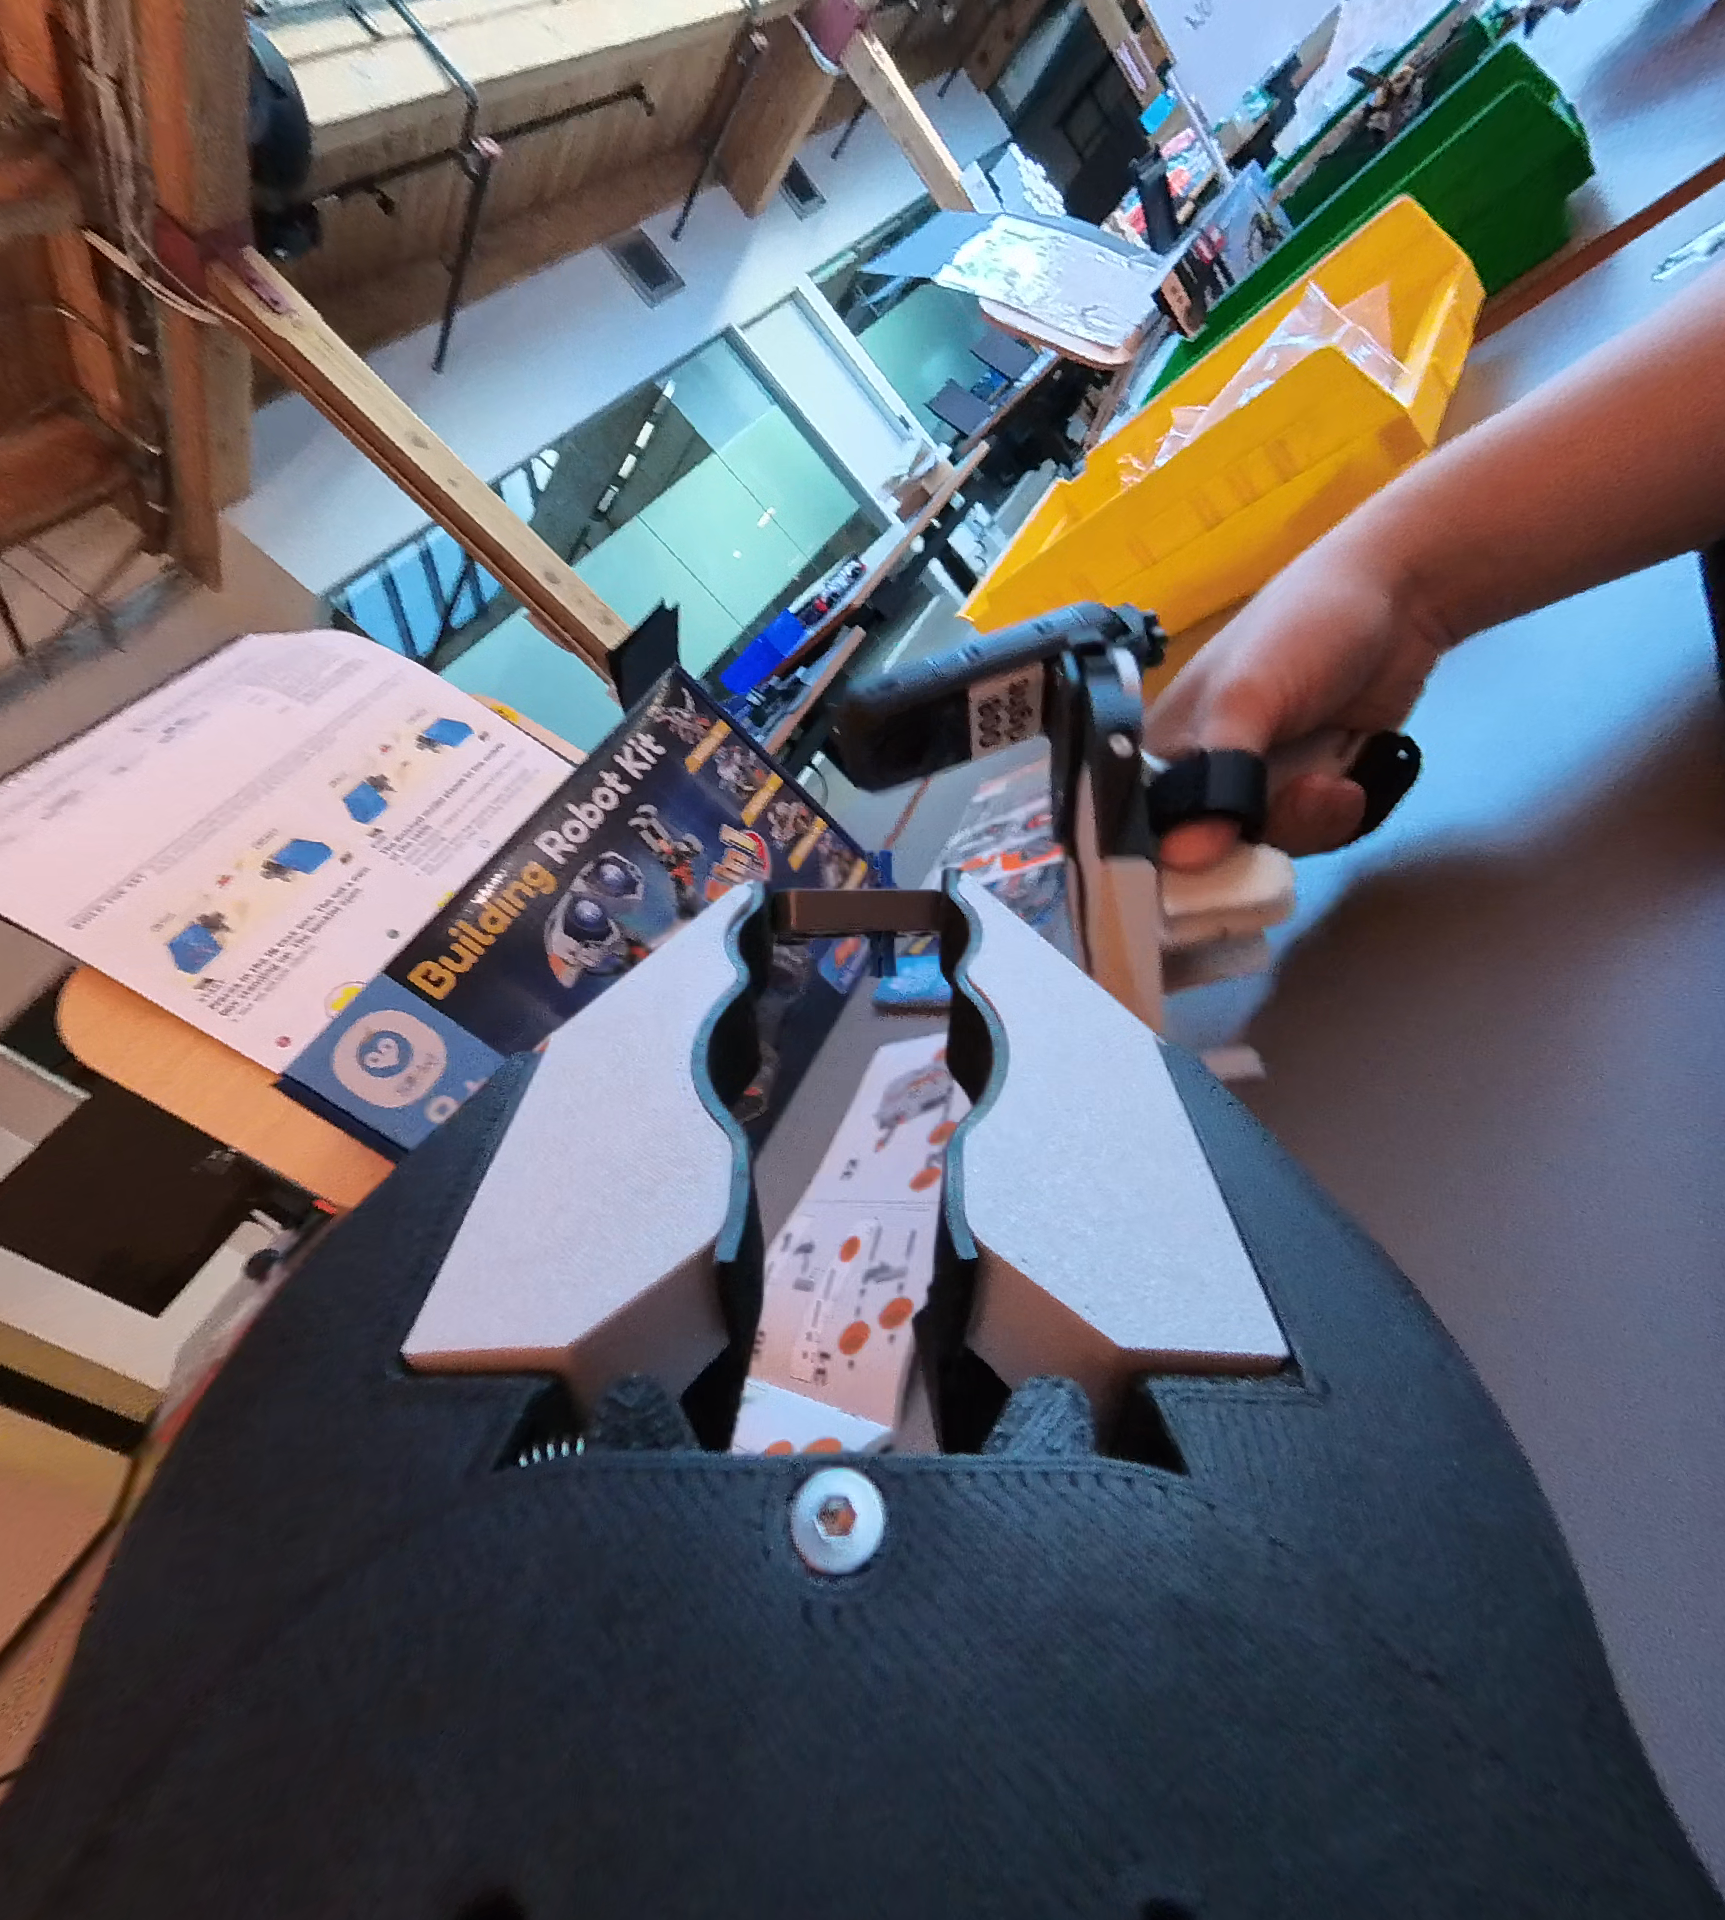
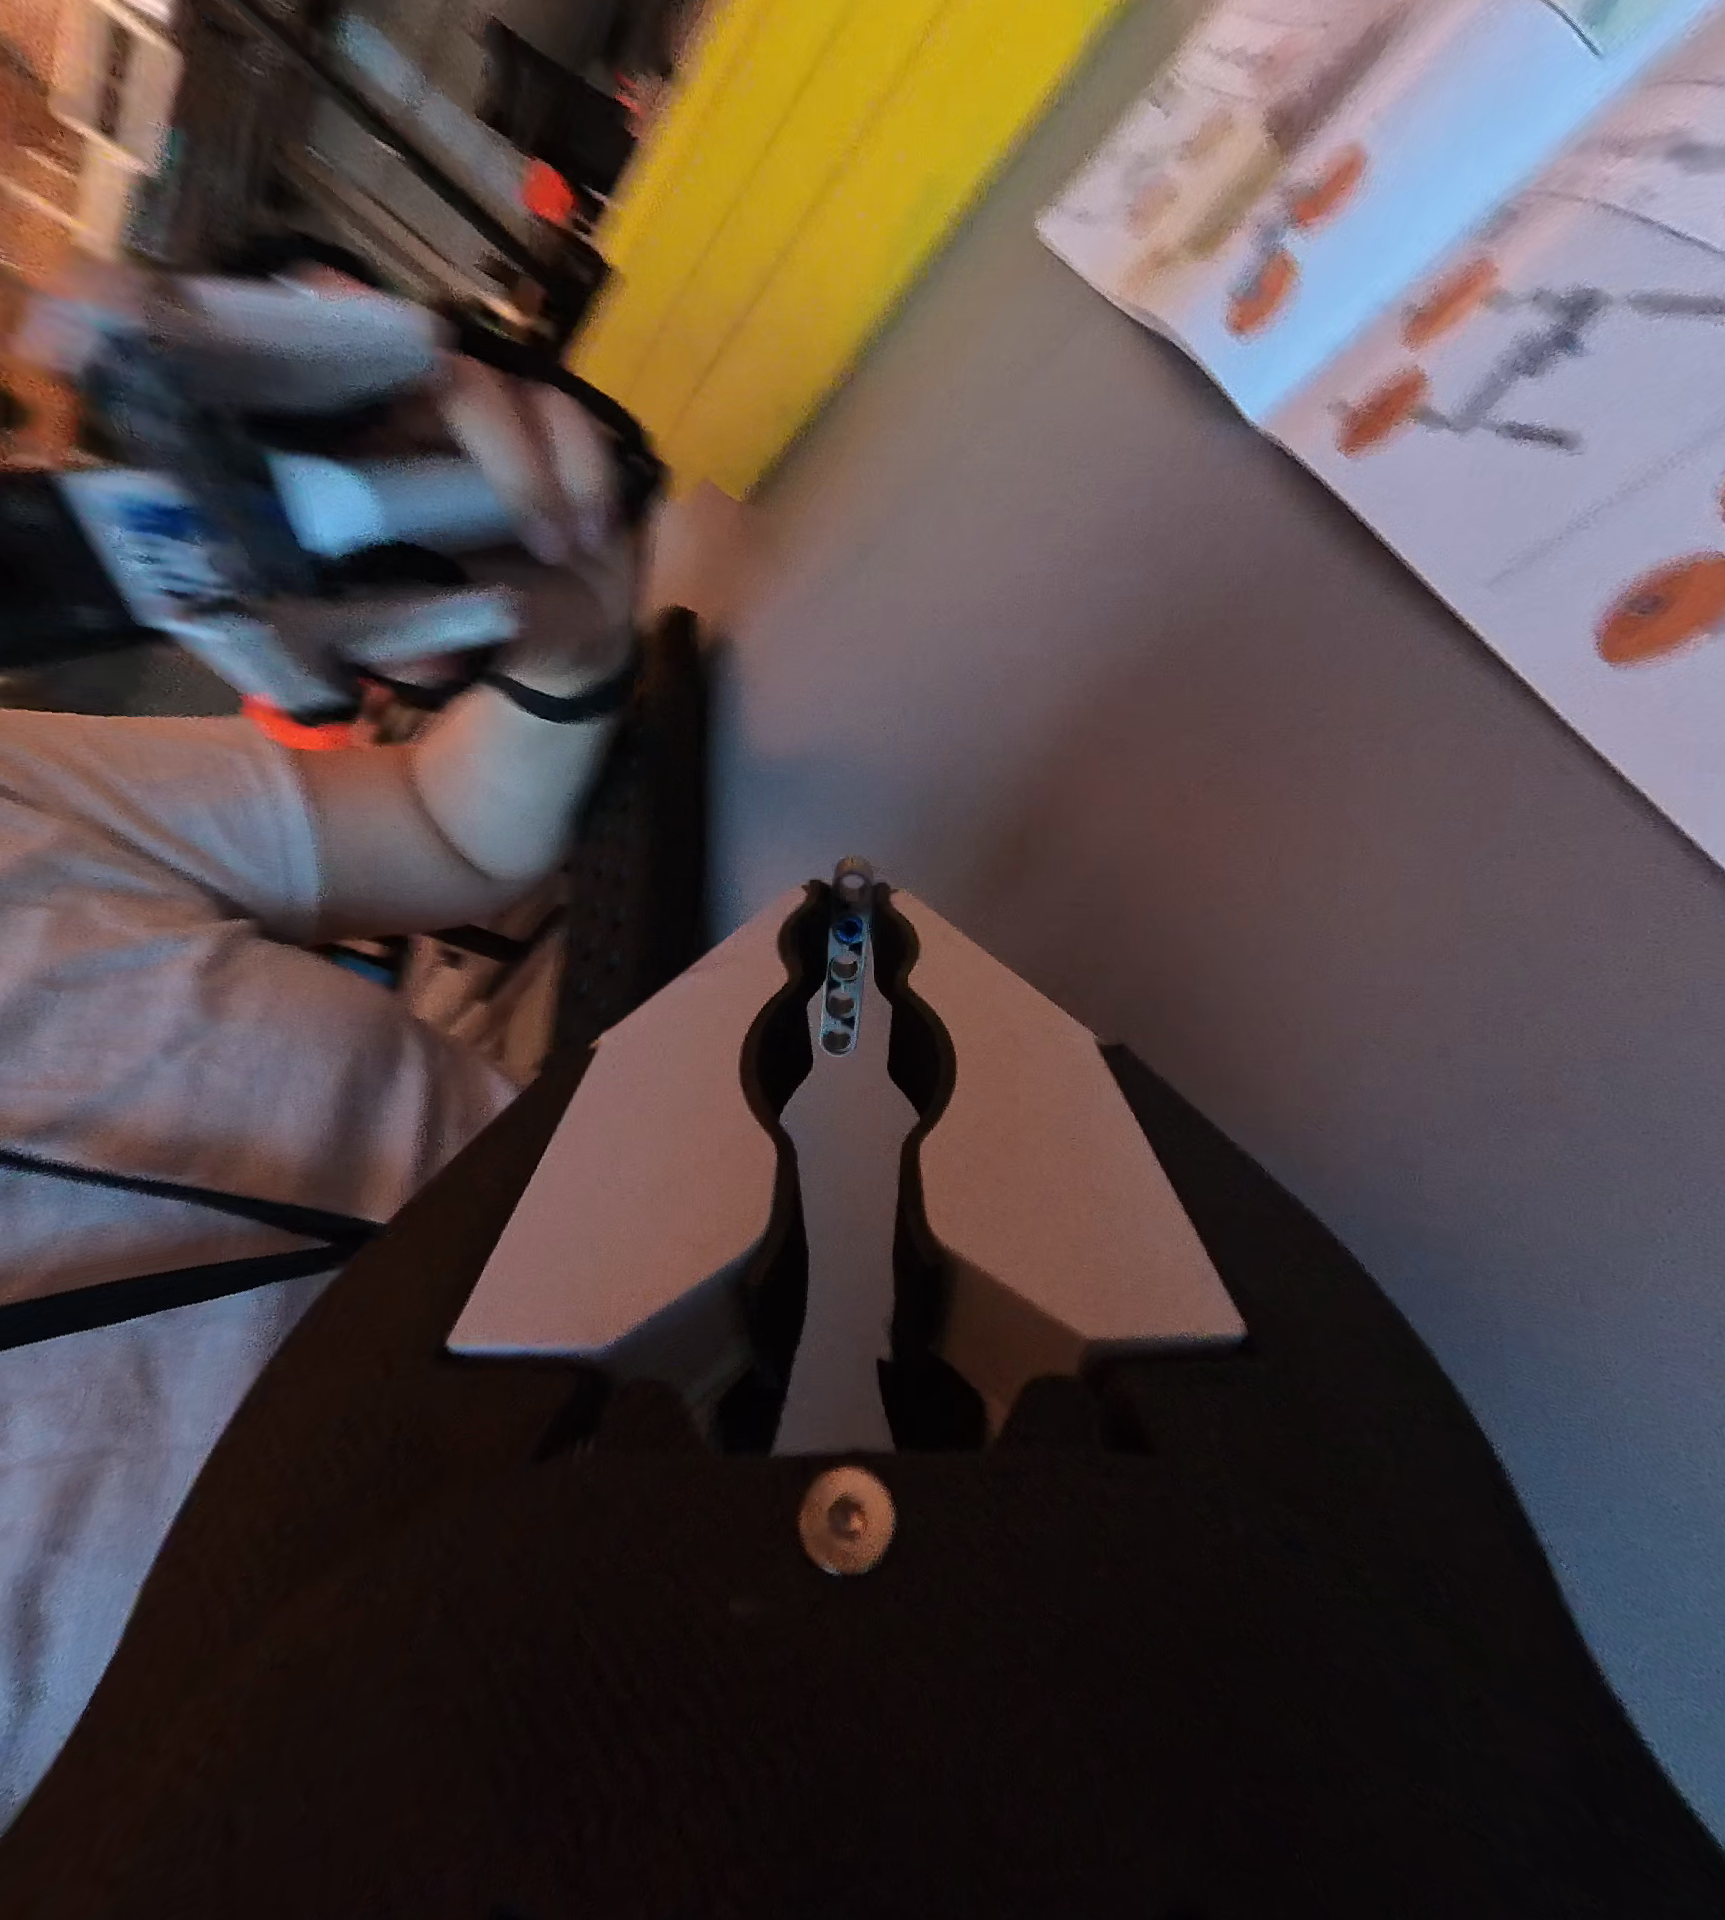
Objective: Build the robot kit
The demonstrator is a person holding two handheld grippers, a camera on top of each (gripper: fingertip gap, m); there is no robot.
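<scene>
My left gripper (image 1: 858, 906) is shut on a short dark beam (image 1: 853, 914), held crosswise between its grey fingertips, with a blue piece (image 1: 879, 935) right behind it. It hovers over a parts booklet (image 1: 863, 1247) on the grey table (image 1: 1512, 1247). My right gripper (image 2: 847, 906) is shut on a thin grey beam with holes (image 2: 842, 1003), which has a blue pin (image 2: 845, 930) near the tip. The beam stands on edge above the grey table (image 2: 1201, 935). The right gripper's black body (image 1: 1097, 748) shows in the left wrist view, held by a hand (image 1: 1294, 675).
A dark blue kit box (image 1: 609, 883) stands left of the left gripper, with a printed instruction sheet (image 1: 214, 810) behind it. Yellow bins (image 1: 1253, 447) and green bins (image 1: 1450, 156) sit at the far right. In the right wrist view are a yellow bin (image 2: 816, 208), a picture sheet (image 2: 1564, 364) and a person's shirt (image 2: 110, 987). The gap from one gripper's tips to the other's is roughly 12 cm.
</scene>
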